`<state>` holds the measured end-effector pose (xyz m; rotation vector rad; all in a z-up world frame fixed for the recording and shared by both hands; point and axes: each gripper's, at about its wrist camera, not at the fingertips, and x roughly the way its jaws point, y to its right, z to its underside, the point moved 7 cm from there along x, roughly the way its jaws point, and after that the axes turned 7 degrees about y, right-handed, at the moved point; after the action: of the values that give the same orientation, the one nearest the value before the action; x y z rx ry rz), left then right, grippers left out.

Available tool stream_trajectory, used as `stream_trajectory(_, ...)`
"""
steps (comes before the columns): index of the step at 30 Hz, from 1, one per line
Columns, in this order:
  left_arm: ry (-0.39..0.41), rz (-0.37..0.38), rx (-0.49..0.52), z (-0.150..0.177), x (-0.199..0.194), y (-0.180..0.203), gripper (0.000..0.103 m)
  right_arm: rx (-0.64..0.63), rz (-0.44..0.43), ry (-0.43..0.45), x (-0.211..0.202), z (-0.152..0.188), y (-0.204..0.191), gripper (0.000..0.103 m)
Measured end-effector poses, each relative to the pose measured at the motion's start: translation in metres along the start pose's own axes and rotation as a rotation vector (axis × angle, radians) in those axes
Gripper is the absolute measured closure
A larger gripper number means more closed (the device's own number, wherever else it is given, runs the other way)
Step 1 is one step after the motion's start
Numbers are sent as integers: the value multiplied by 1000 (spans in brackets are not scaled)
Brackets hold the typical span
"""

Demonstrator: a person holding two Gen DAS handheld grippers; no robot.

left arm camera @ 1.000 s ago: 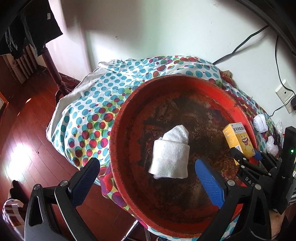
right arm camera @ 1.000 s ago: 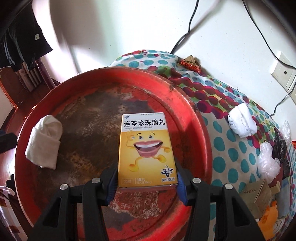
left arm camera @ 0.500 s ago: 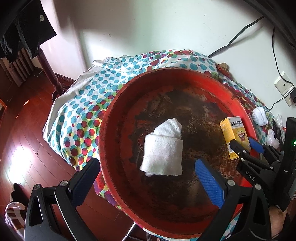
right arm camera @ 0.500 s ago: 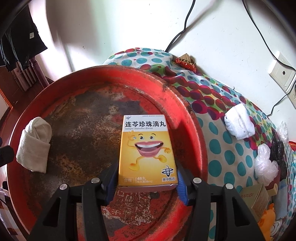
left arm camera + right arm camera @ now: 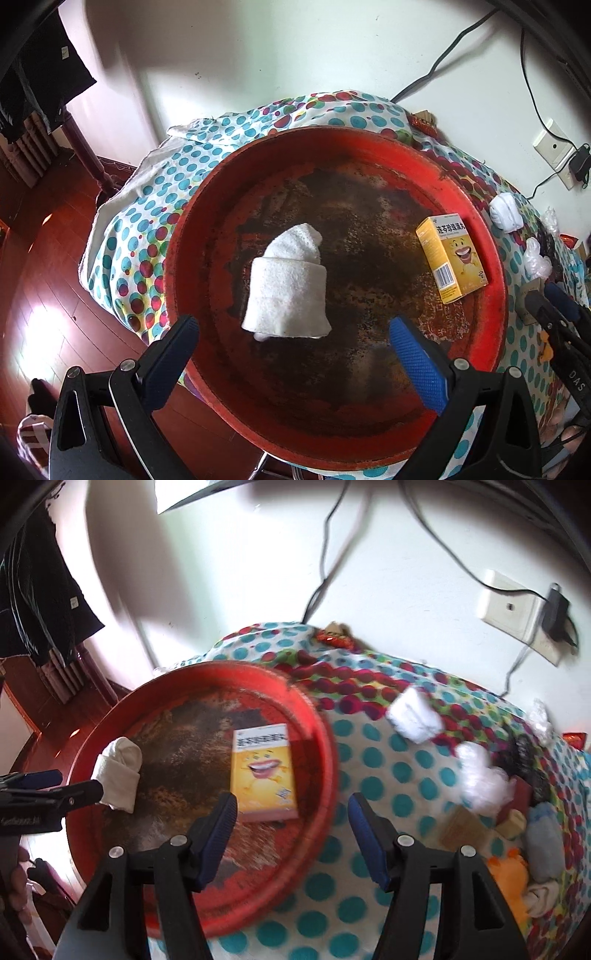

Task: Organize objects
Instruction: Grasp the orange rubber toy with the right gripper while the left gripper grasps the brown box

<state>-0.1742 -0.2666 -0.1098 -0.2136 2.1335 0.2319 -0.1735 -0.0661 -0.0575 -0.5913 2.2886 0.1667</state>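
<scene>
A round red tray [image 5: 491, 258] with a worn dark bottom lies on a polka-dot cloth. Inside it rest a rolled white towel [image 5: 286, 288] and a yellow medicine box [image 5: 452, 254], also seen as the yellow box [image 5: 263, 771] in the right wrist view beside the towel [image 5: 119, 775] on the tray [image 5: 325, 738]. My left gripper [image 5: 295, 328] hangs open just in front of the towel, touching nothing. My right gripper [image 5: 291, 805] is above the tray's right rim, its jaws opening, with the box lying free just beyond the left finger.
On the polka-dot cloth [image 5: 369, 760] right of the tray lie a white rolled cloth [image 5: 415, 716], crumpled white plastic [image 5: 480, 775], a small cardboard box [image 5: 461, 827] and an orange plush toy [image 5: 509, 878]. A wall socket [image 5: 513, 609] and cables are behind. Wooden floor [image 5: 44, 295] lies left.
My right gripper let go of the yellow box, opened wider and pulled back up and to the right. The box stays in the tray. The left gripper shifted slightly, still open.
</scene>
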Motion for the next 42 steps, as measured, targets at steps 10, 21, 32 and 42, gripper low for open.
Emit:
stream_trajectory(10,-3,33,113,12,-4,49,0,39,215,-43,-43,46,129,39)
stream_trajectory(21,19,99,283,36,-13,121,0,63,259,-83,-37,89,178,39)
stream_trajectory(32,14,195,431,63,-13,208,0,32,198,-56,-25,98,174,42)
stream_trajectory(42,41,226,510,72,9,268,0,74,205,47,-29,100,191,54)
